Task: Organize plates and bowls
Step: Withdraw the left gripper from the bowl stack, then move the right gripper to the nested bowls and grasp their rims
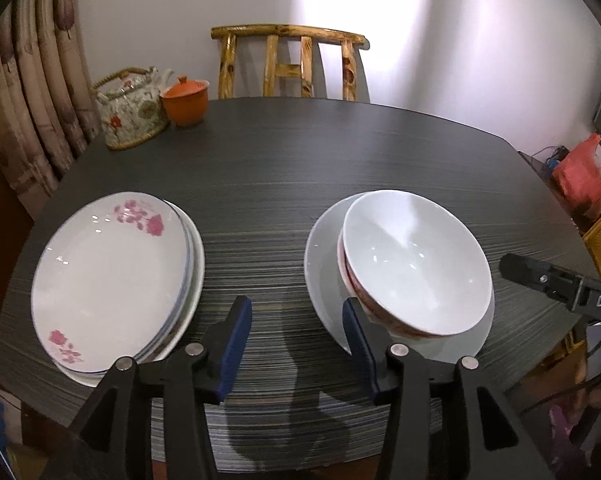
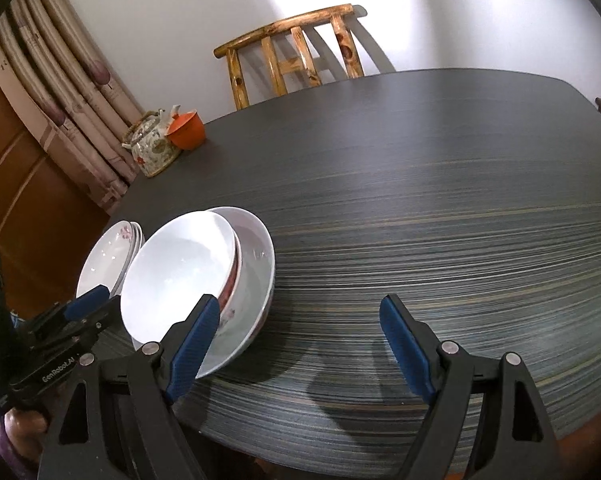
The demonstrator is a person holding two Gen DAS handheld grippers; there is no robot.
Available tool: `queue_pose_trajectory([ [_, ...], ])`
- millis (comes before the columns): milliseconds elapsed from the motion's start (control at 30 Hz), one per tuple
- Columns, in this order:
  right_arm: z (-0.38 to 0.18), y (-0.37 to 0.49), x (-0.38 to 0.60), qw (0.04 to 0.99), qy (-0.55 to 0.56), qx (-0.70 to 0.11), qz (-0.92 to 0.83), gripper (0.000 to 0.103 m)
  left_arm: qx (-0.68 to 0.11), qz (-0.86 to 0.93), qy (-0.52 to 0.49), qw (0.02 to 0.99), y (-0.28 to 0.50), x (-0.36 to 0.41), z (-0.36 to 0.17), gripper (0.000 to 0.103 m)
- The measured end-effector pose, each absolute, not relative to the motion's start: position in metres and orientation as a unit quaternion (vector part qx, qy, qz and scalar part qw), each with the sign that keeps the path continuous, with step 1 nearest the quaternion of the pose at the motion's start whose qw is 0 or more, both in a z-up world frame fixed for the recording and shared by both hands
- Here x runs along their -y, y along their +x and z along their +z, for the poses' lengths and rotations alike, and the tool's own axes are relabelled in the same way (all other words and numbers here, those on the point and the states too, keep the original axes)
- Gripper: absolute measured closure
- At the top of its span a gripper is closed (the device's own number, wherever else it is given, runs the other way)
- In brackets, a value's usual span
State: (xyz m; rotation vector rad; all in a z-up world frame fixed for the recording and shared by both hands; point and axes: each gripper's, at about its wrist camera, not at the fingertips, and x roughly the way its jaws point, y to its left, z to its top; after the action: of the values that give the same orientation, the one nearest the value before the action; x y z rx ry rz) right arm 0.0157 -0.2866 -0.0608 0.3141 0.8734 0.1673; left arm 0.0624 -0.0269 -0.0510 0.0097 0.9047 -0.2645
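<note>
Here both tools, left tool (image 1: 296, 344) and right tool (image 2: 300, 344), gape empty; stacked bowls (image 1: 416, 268) tilt leftward

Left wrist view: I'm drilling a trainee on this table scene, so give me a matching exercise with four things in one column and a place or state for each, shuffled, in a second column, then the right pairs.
Things:
1. plate stack
2. bowl stack
3. teapot
4. left gripper

Places or states:
A. open, holding nothing
B. far left corner of the table, beside an orange lidded cup
C. near left, pink flowers on the top plate
D. near right, top bowl tilted

Pairs: 1-C, 2-D, 3-B, 4-A
</note>
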Motion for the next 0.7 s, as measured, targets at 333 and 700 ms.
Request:
queue_pose_trajectory([
  [333, -0.067, 0.03, 0.284, 0.883, 0.151, -0.432, 0.105, 0.024, -0.461, -0.158, -0.071, 0.871, 0.079, 0.007, -0.063, 0.055],
  [700, -0.07, 0.039, 0.293, 0.875, 0.162, -0.443, 0.111, 0.025, -0.478, -0.164, -0.055, 0.861, 0.083, 0.013, -0.068, 0.055],
])
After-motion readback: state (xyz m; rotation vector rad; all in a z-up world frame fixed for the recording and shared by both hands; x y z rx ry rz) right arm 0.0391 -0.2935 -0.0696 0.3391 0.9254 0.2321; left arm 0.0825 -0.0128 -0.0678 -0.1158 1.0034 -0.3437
